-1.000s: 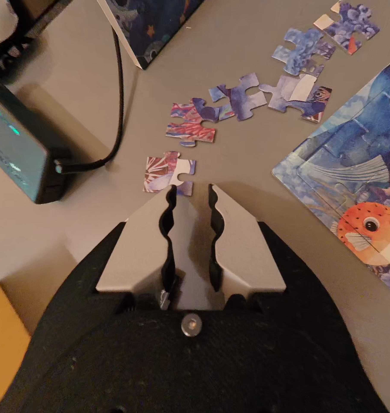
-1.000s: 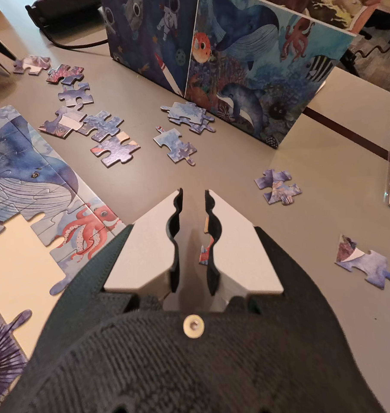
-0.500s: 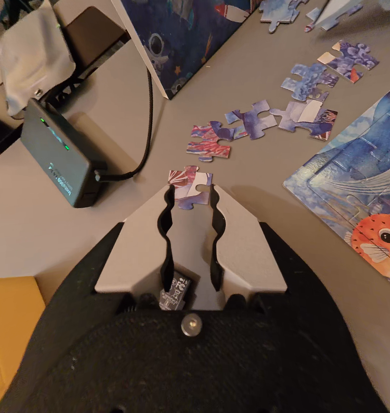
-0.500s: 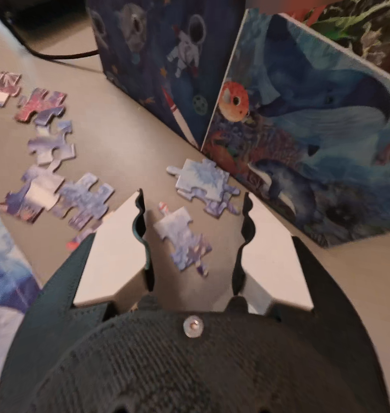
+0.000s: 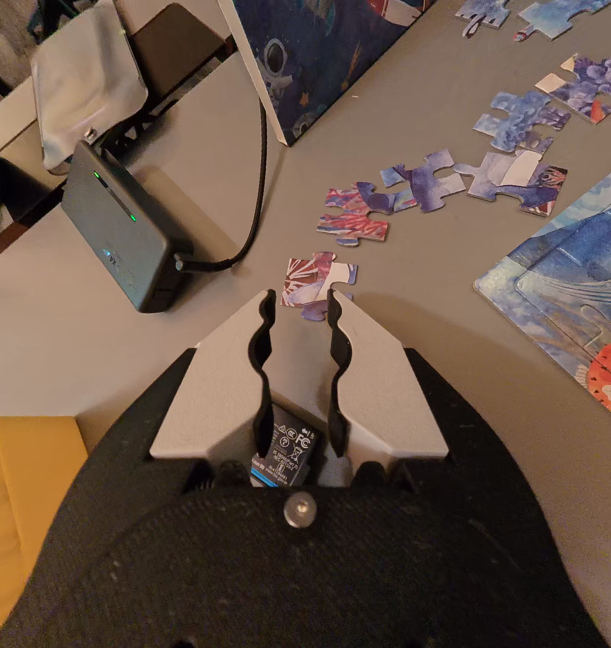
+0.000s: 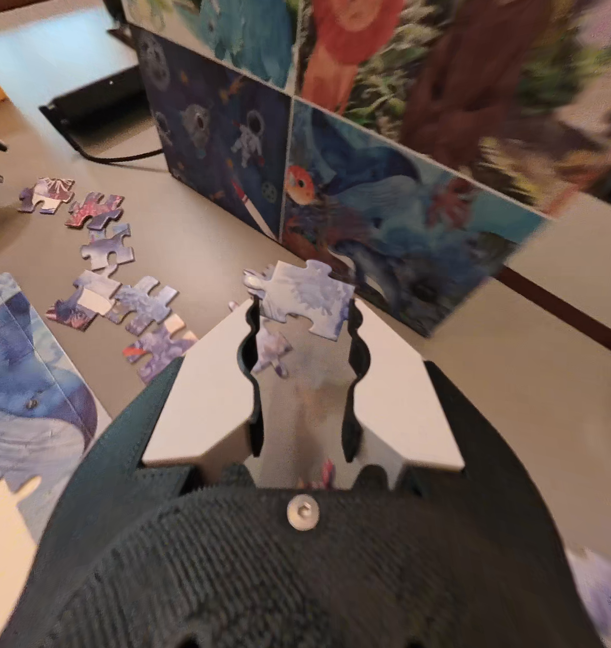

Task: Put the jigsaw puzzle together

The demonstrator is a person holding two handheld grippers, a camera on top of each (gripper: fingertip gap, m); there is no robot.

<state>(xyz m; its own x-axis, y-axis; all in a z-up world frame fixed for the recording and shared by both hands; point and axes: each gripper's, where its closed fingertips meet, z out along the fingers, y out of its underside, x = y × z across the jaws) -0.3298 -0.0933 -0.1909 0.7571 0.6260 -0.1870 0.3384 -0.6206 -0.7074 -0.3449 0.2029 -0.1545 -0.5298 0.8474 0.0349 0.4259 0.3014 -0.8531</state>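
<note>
Pale blue jigsaw piece (image 6: pixel 305 298) sits between the tips of the right gripper (image 6: pixel 304 308), raised off the grey counter (image 6: pixel 191 238) with its edges against both fingertips, so the gripper is closed on it at about the piece's width; only the right wrist view shows this, and that view is blurred. Below it another light piece (image 6: pixel 270 354) lies flat on the counter. The same view shows the picture box (image 6: pixel 384 217) standing just beyond, and the assembled whale section (image 6: pixel 23 378) at near left with a bare gap in its lower edge. The left wrist view alone shows the left gripper (image 5: pixel 300 298), held low over the counter, its fingers parted by a moderate gap and holding nothing; a red-and-white coral piece (image 5: pixel 314 277) lies just past its tips. Farther right a row of loose pieces (image 5: pixel 437 182) runs toward the assembled section (image 5: pixel 559 298). To the far left a dark power bank (image 5: pixel 118 224) with green lights lies on the counter, a black cable (image 5: pixel 255 210) plugged into it. A yellow surface (image 5: pixel 16 473) shows at near left.
</note>
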